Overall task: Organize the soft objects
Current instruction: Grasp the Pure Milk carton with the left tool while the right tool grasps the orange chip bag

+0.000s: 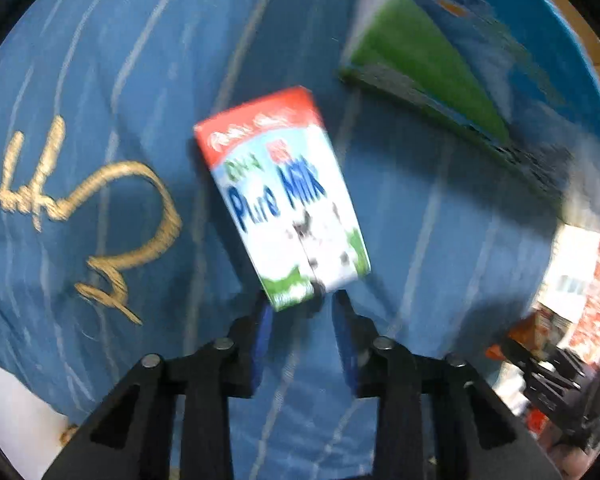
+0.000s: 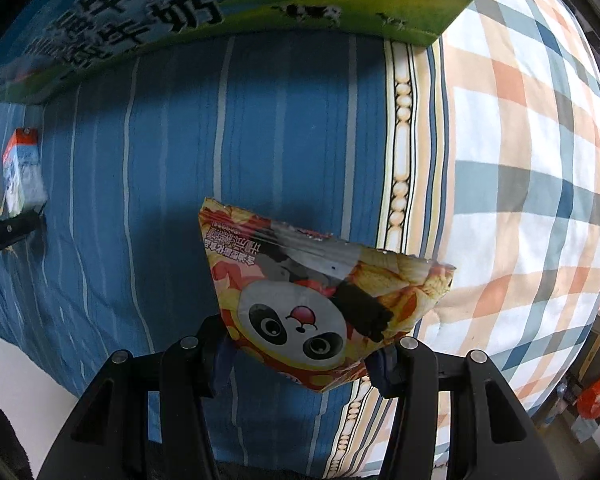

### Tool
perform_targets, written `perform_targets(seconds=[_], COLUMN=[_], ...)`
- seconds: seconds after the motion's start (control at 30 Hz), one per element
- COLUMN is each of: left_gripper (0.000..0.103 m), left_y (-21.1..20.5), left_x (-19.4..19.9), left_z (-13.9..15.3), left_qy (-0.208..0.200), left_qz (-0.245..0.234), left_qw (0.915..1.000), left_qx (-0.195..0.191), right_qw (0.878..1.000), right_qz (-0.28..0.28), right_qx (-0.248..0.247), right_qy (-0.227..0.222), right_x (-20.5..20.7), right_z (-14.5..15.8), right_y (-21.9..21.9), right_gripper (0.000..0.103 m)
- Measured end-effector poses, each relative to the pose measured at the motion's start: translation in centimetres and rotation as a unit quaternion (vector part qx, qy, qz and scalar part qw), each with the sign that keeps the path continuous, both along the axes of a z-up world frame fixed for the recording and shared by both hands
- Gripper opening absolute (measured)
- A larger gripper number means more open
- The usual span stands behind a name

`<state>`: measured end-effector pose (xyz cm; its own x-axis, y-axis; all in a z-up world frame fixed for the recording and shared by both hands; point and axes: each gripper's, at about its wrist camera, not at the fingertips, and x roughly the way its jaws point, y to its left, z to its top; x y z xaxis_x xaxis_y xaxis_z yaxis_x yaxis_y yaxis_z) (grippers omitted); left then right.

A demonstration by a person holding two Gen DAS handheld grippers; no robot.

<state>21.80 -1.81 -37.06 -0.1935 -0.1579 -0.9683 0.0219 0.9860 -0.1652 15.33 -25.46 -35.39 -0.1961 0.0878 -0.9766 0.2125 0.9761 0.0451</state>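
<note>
Right gripper (image 2: 300, 356) jaws clamp the panda snack bag (image 2: 320, 300); left gripper (image 1: 302, 304) jaws pinch the milk carton (image 1: 284, 196). Both items lifted, neither placed yet.

Bare blue striped bedspread (image 2: 260, 128) lies open between the milk carton (image 1: 284, 196) and snack bag (image 2: 320, 300); large box (image 2: 236, 4) blocks beyond.

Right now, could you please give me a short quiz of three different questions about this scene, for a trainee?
1. True or false: the right claw holds the crinkly panda-print snack bag.
2. What two words are printed on the small red-topped milk carton?
3. The big green-and-blue cardboard box rests on: A) blue striped bedsheet B) checked quilt?

Key: 1 true; 2 Pure Milk; 3 A.
</note>
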Motion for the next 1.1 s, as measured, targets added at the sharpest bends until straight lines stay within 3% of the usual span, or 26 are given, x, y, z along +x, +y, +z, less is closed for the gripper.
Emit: perform_targets(seconds=[0.1,0.17,0.27,0.33,0.4,0.5,0.67,0.83,0.97,1.1], left_gripper=[0.027,0.028,0.041,0.051,0.059,0.063,0.061,0.047,0.045,0.045], left_y=[-0.3,0.5,2.5,3.5,3.9,3.5,2.3,-0.9,-4.0,-7.0], left_x=[-0.5,-0.2,1.9,2.5,3.7,5.1,7.1,7.1,4.2,-0.3], left_z=[0.0,0.1,0.6,1.2,1.4,0.6,-2.0,-0.8,0.2,0.7], left_qy=[-0.007,-0.001,0.029,0.029,0.027,0.029,0.043,-0.011,-0.045,-0.047], left_qz=[-0.006,0.021,0.103,0.136,0.149,0.155,0.114,0.064,-0.016,-0.076], left_qw=[0.9999,0.9998,0.9916,0.9852,0.9836,0.9848,0.9925,0.9973,0.9966,0.9943], left_qx=[0.004,-0.005,-0.074,-0.099,-0.098,-0.074,-0.011,0.035,0.067,0.058], right_qw=[1.000,1.000,1.000,1.000,1.000,1.000,1.000,1.000,1.000,1.000], right_qz=[0.002,0.001,-0.003,-0.004,-0.006,-0.006,-0.008,-0.003,0.006,0.019], right_qx=[-0.001,0.000,0.002,0.001,0.003,0.000,-0.003,-0.006,0.000,0.008], right_qy=[0.001,0.001,-0.002,-0.006,-0.007,-0.007,-0.004,-0.003,-0.001,0.009], right_x=[-0.1,-0.7,-0.9,-1.4,-0.8,-0.6,0.2,0.8,0.5,0.0], right_z=[0.0,0.9,0.7,0.5,0.5,0.6,0.6,0.7,0.2,-0.1], right_y=[-0.2,-0.8,-1.4,-2.1,-2.7,-3.0,-2.8,-1.5,-0.9,-0.2], right_gripper=[0.056,0.056,0.056,0.056,0.056,0.056,0.056,0.056,0.056,0.056])
